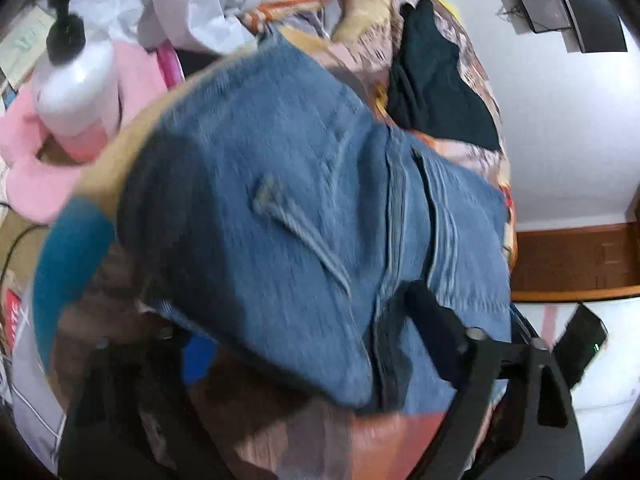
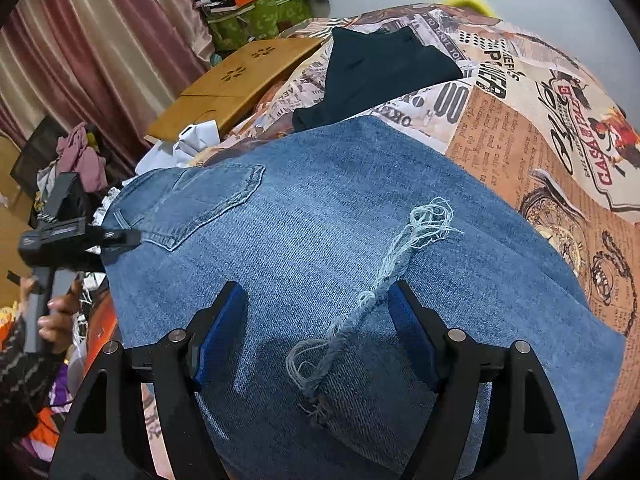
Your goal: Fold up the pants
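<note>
On the newspaper-print bedspread, the folded blue denim pants lie between the right claw's parted fingers; the left claw, apart too, straddles the waistband end.

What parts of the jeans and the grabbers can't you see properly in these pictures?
- Left wrist view: the jeans are smeared by motion blur, so stitching is unclear.
- Left wrist view: the left gripper has one finger buried under denim; a grip cannot be told.
- Right wrist view: the jeans' near end runs below the right gripper and off the bottom edge.
</note>
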Demonstrator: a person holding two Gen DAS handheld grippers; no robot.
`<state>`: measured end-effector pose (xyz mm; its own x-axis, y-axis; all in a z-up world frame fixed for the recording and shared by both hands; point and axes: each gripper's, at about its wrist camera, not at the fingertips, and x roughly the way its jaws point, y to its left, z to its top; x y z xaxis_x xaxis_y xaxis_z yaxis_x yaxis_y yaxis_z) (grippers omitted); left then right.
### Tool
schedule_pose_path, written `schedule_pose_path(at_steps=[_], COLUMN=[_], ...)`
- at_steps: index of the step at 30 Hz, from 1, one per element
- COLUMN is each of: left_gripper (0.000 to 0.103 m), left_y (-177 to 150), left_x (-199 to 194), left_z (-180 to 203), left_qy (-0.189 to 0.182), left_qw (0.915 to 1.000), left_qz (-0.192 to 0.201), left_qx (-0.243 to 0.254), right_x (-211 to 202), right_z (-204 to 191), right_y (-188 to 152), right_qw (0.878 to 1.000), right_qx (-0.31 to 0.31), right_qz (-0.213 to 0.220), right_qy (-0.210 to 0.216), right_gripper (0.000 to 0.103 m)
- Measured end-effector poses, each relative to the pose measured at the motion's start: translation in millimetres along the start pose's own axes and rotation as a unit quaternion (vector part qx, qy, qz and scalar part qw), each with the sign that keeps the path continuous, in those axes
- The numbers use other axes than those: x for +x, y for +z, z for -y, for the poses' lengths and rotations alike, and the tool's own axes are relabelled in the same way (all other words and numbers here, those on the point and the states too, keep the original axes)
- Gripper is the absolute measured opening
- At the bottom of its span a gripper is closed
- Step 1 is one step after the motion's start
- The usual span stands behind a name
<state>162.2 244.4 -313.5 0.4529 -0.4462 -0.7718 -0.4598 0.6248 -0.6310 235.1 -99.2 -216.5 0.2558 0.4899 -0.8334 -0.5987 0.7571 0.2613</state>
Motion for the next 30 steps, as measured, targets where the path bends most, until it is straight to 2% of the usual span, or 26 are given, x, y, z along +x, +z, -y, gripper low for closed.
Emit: schedule_pose_path(at_steps=[3,5,6,7,10,14,18,26,30], left_gripper=[0.065,0.048,0.033,0.031,0.029,0.028,0.028,0.028,0.028], left_y=[6,7,7,9,11,8,-1,-36,-56], left_x=[-1,-9,-15,-22,-46,-83,-111,-103,-74], left_z=[4,12,19,25,53,114,181,299,346], left_qy=[0.021,0.046,0.074,0.083,0.100,0.124,0.109,0.071,0.053], left_qw=[0.9994,0.9974,0.9943,0.9923,0.9832,0.9558,0.9328,0.9029,0.8985], left_qz=[0.025,0.049,0.065,0.074,0.119,0.193,0.238,0.250,0.226], left_qx=[0.010,0.025,0.040,0.055,0.096,0.183,0.248,0.343,0.373], right_x=[-1,-3,-7,-10,-26,-52,-73,-100,-102], right_z=[0,-1,0,1,3,8,28,88,108], right_y=[0,1,2,2,2,-8,-27,-81,-101], right_qw=[1.000,1.000,1.000,0.999,0.999,0.999,0.997,0.989,0.986], right_qx=[0.005,0.013,0.021,0.026,0.034,0.021,0.031,0.106,0.127], right_qz=[0.006,0.011,0.016,0.021,0.031,0.043,0.042,0.035,0.041], right_qy=[-0.001,-0.001,0.003,0.007,0.012,-0.015,-0.056,-0.098,-0.104], right_gripper=[0.073,0.073,0.073,0.072,0.072,0.072,0.072,0.072,0.072])
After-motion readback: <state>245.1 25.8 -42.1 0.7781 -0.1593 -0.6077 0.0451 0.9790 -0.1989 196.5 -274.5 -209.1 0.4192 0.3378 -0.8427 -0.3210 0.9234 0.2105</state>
